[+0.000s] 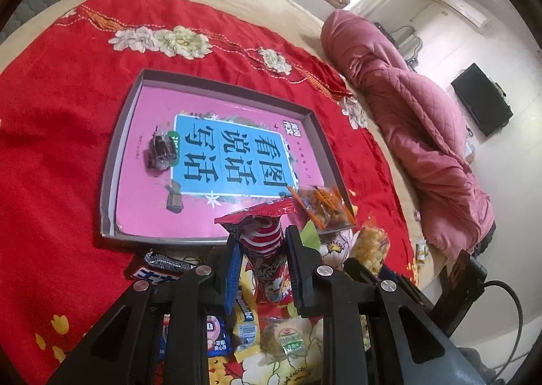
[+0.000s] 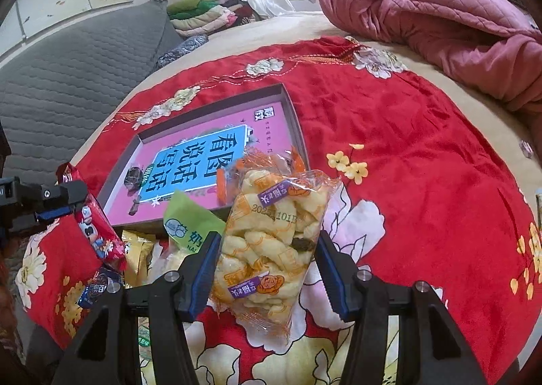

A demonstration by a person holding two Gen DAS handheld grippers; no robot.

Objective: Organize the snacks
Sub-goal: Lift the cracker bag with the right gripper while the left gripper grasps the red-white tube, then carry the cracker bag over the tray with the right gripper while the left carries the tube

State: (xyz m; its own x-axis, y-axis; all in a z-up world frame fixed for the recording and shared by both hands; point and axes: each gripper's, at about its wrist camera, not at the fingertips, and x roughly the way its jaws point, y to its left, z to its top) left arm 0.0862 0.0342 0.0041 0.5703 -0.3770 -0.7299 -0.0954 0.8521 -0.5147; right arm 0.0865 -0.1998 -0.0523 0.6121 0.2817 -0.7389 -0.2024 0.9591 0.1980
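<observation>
You're over a bed spread with a red flowered velvet cloth (image 2: 406, 134), crumpled pink quilted blanket (image 2: 440, 22) behind, window beyond. A shallow grey cardboard tray with a pink printed bottom (image 1: 118, 161) holds a dark wrapped candy (image 1: 161, 149). Your left gripper (image 1: 261, 249) is narrow, pinching a red-and-white striped snack packet (image 1: 262, 239) — lifted just before the tray. Your right gripper (image 2: 267, 269) stands half-wide, clamped on a clear bag of yellow puffed twists (image 2: 271, 236).
</observation>
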